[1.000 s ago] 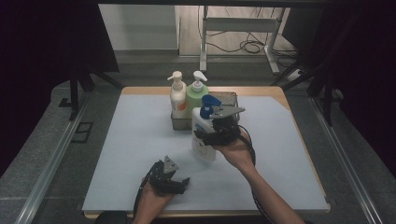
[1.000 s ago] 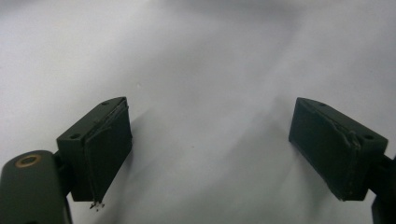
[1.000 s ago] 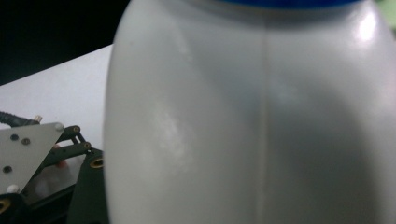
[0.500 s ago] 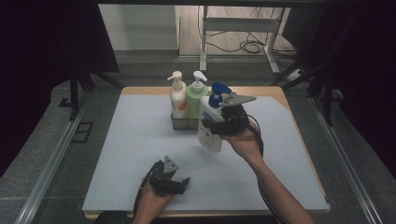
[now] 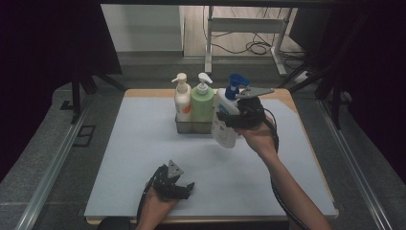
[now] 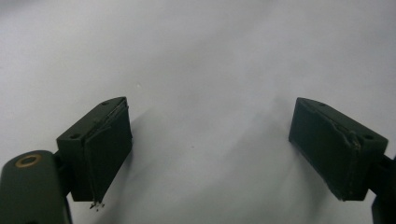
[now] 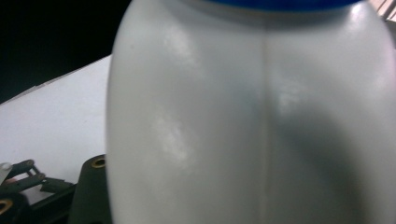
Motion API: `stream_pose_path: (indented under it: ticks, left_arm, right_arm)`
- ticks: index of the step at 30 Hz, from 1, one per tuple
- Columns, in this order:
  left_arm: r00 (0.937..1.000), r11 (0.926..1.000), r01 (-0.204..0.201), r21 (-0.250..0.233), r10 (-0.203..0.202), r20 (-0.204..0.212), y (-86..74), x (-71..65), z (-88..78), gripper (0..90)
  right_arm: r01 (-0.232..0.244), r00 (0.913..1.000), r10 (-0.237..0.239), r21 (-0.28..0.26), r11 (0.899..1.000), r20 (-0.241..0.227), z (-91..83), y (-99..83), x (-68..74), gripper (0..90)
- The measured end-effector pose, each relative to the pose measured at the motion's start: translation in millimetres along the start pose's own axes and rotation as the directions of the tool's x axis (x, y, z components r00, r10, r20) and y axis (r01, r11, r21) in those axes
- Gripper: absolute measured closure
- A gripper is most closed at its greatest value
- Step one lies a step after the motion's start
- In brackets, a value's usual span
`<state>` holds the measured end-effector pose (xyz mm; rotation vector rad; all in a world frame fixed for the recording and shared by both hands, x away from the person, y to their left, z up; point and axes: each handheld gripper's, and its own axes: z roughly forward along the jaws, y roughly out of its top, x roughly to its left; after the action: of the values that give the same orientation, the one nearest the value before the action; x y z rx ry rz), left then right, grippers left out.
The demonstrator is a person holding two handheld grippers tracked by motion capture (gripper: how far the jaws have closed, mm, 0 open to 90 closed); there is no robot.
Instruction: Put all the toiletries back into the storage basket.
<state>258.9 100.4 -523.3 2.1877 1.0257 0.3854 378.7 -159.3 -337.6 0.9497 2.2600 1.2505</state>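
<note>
**Item: white spray bottle, in transit to the metal caddy**

While the right gripper (image 5: 229,122) is clamping the white spray bottle (image 5: 223,128) about its body, the high view is showing the bottle hanging clear of the table (image 5: 143,158), just at 3 o'clock of the metal caddy (image 5: 191,125). Its long axis is running near upright, tilted slightly, with the blue trigger head (image 5: 234,81) pointing to 12 o'clock. The caddy is holding a cream pump bottle (image 5: 181,98) and a green pump bottle (image 5: 203,100). The left gripper (image 5: 184,188) is resting at 6 o'clock on the table.

Left gripper view: the jaws are standing wide apart over bare table (image 6: 196,70), holding nothing.

Right gripper view: the white spray bottle (image 7: 252,116) is sitting close against the lens, blue cap uppermost.

Step judged: carrying the bottle toward the caddy. Next move is likely calling for lifting above the rim, aligning the base over the free slot, then lowering upright.
</note>
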Motion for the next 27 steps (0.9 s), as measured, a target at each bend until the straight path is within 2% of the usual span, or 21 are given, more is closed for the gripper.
stream_pose_path:
  ticks: [11, 27]
  left_arm:
    - [1.0, 1.0, 0.0, 0.0, 0.0, 0.0, 0.0, 0.0, 0.0, 13.0]
    - [1.0, 1.0, 0.002, -0.001, -0.002, 0.001, 0.0, -0.2, -0.1, 13.1]
  right_arm:
    - [-0.023, 0.998, 0.024, -0.026, 0.999, 0.058, -2.2, 12.3, -21.2, 37.5]
    - [-0.041, 0.9899, 0.047, -0.047, 0.998, 0.134, 19.1, 28.5, -42.4, 37.6]
